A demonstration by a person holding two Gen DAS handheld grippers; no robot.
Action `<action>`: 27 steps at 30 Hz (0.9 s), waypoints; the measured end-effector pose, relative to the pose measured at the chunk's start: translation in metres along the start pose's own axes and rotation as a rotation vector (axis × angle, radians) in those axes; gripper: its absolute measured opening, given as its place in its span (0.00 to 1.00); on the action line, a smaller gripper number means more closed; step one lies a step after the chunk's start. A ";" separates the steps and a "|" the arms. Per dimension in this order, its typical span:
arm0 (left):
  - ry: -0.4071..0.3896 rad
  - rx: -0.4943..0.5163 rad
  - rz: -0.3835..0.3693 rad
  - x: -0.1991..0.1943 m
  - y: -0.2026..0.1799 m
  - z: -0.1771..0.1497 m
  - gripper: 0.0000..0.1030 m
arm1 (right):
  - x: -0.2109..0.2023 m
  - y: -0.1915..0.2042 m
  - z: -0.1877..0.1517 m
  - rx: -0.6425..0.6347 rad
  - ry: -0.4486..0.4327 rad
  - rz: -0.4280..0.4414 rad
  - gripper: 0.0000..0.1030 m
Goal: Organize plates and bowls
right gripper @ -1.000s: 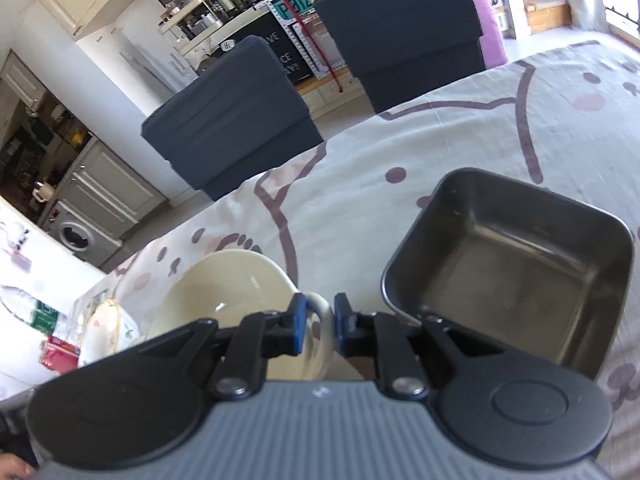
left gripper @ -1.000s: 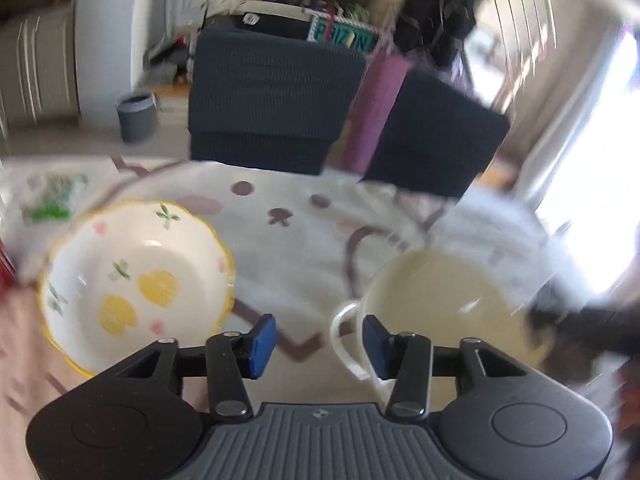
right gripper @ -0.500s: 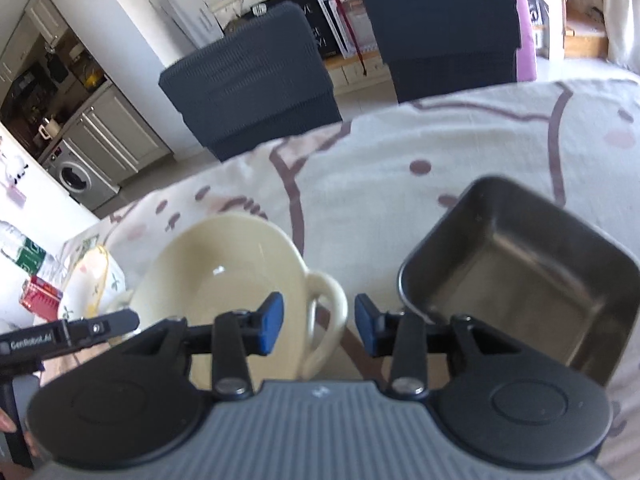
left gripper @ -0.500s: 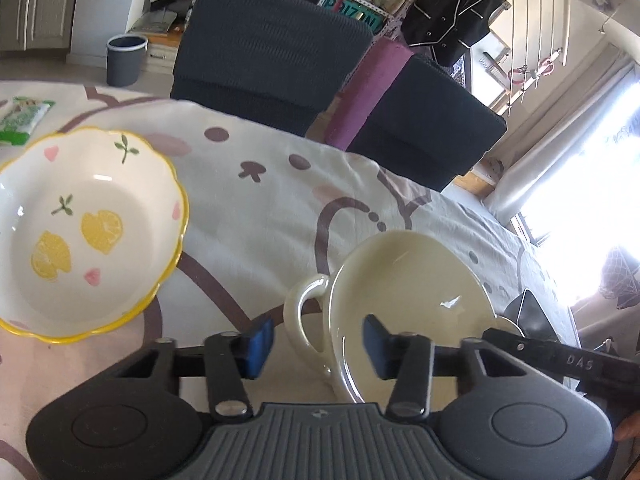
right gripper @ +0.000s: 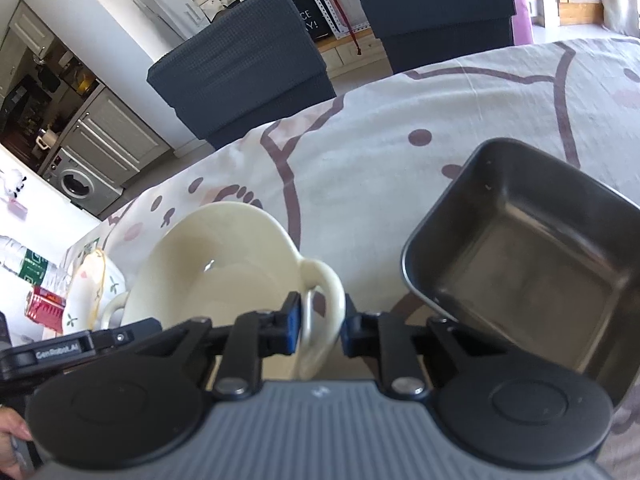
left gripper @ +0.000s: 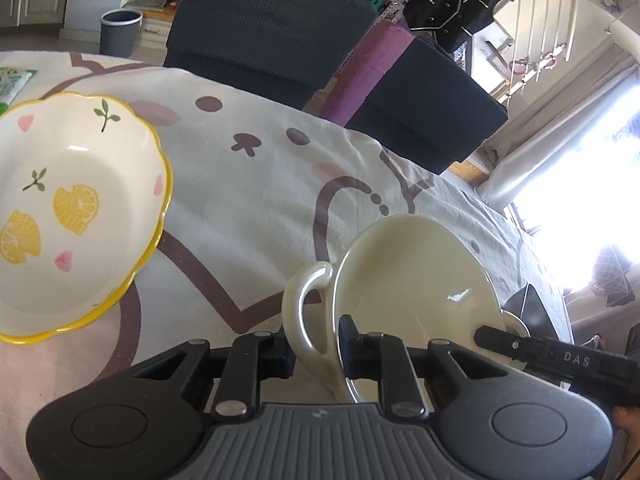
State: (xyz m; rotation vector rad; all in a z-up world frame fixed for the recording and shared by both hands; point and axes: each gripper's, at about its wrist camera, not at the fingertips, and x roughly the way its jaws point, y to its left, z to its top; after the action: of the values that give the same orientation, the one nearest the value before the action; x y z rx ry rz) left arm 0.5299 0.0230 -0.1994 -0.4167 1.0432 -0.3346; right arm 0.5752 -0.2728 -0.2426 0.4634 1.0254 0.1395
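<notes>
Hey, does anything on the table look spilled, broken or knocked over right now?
Nothing stands out. The cream two-handled bowl, the lemon-patterned bowl and the dark square pan all sit upright and empty on the tablecloth. Each gripper's jaws are closing around one handle of the cream bowl.

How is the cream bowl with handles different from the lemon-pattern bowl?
The cream bowl is plain, with a smooth rim and two loop handles; the lemon-pattern bowl is white with painted lemons, a wavy yellow rim and no handles. The cream bowl has a closing claw at each handle; the lemon-pattern bowl lies untouched. Both are empty, on the same tablecloth.
</notes>
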 end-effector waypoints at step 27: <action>0.020 0.091 -0.004 -0.006 -0.002 0.016 0.24 | -0.007 0.009 0.009 -0.071 0.050 -0.041 0.24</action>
State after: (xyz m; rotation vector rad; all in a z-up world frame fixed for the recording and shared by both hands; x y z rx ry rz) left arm 0.5416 0.0270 -0.1871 -0.3346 1.0423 -0.3892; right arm 0.5801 -0.2699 -0.2287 0.3756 1.0745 0.1515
